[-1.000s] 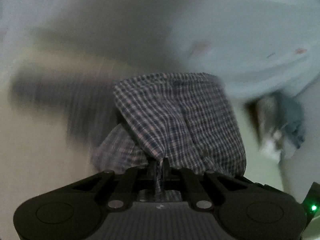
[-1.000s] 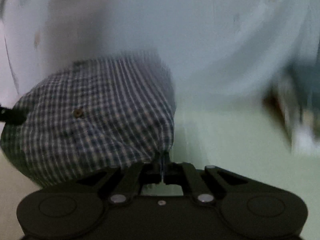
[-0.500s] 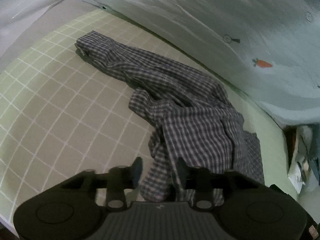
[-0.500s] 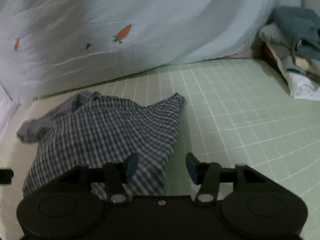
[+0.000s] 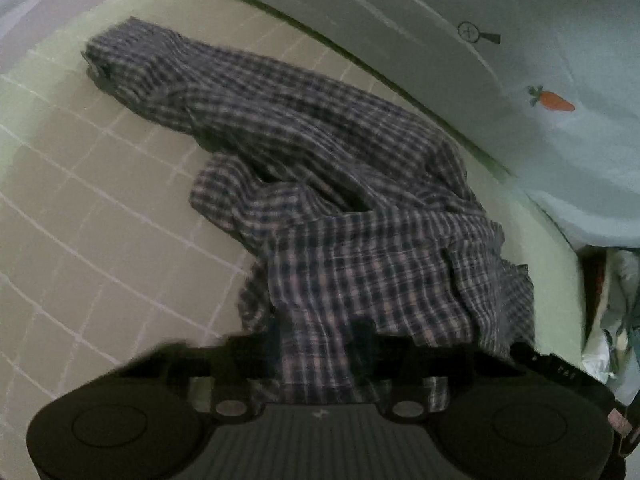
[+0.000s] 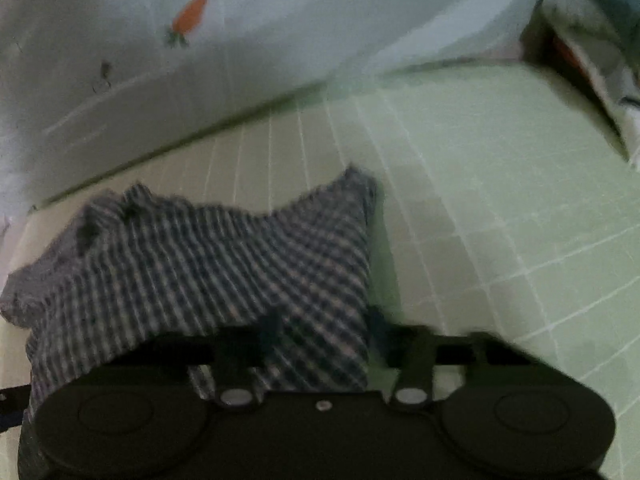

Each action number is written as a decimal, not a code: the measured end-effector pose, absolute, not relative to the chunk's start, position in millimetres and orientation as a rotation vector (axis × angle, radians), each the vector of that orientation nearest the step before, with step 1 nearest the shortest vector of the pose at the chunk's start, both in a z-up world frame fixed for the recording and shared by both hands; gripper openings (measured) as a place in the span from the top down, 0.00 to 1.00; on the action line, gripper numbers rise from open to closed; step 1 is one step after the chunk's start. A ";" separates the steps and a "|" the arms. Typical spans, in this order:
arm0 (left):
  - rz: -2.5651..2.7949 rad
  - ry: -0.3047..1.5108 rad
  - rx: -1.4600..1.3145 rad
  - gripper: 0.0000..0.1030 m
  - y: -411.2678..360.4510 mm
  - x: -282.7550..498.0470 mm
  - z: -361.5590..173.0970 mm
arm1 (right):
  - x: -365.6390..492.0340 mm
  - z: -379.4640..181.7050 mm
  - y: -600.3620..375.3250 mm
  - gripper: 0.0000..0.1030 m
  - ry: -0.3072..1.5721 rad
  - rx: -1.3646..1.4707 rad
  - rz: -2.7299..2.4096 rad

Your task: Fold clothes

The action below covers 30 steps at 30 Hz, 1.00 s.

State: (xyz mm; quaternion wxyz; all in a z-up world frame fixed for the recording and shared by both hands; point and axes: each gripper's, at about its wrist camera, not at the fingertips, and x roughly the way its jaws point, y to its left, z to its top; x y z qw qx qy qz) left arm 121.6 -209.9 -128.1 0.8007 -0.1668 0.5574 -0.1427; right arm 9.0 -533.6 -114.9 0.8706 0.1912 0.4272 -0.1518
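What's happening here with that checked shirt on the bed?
A person holding a two-finger gripper in each hand is folding clothes. A crumpled blue-and-white checked cotton shirt lies on the pale green gridded sheet. The left gripper and right gripper hover over its near edge, jaws open with cloth between them but not pinched. The shirt is not yet folded.

1. Checked shirt (image 5: 360, 208): thin woven cloth, matt, soft and crumpled.
2. Green sheet (image 6: 500, 168): matt cloth printed with a pale grid, lying smooth.
3. Pale blue cover (image 5: 540, 40): matt cloth with a carrot print.
4. Left gripper (image 5: 318, 340) and right gripper (image 6: 322, 328): black matt plastic bodies with small shiny metal pivot pins.
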 end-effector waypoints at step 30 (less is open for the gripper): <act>-0.128 1.059 -0.174 0.15 -135.5 34.5 -91.3 | -136.3 -70.2 -479.7 0.17 0.811 0.145 -0.330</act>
